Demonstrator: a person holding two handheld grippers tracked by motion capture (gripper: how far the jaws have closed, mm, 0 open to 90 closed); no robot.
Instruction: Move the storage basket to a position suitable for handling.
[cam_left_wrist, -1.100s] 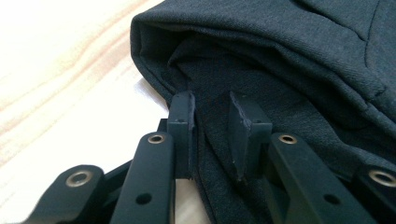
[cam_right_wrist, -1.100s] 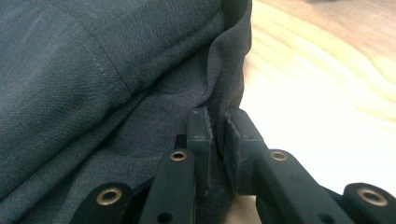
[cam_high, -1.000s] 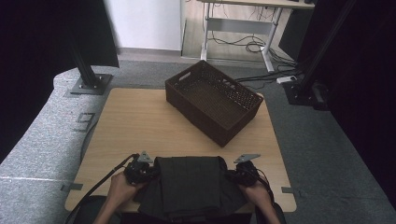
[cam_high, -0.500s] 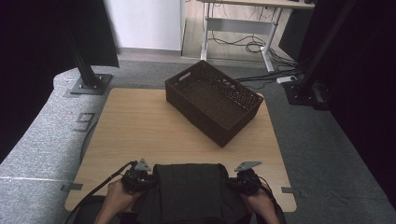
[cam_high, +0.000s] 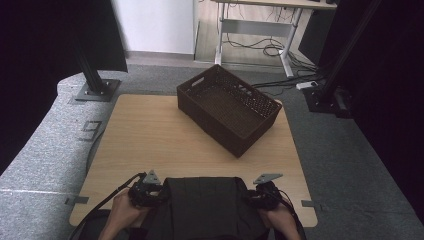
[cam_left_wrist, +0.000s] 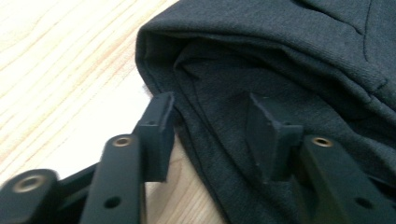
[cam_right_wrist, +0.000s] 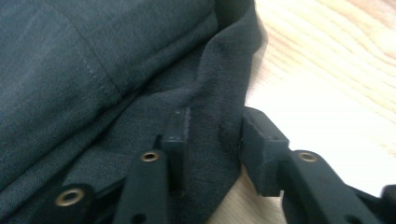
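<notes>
We have both tongs, left (cam_high: 161, 194) and right (cam_high: 248, 198), just opening, their jaws parted around the edges of the dark cloth (cam_high: 204, 207) on the worktop (cam_high: 150, 140).

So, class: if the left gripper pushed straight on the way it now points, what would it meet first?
The dark folded garment. The left gripper, jaws just opening, already straddles its edge on the table, so the cloth comes first; depth beyond is unclear.
</notes>
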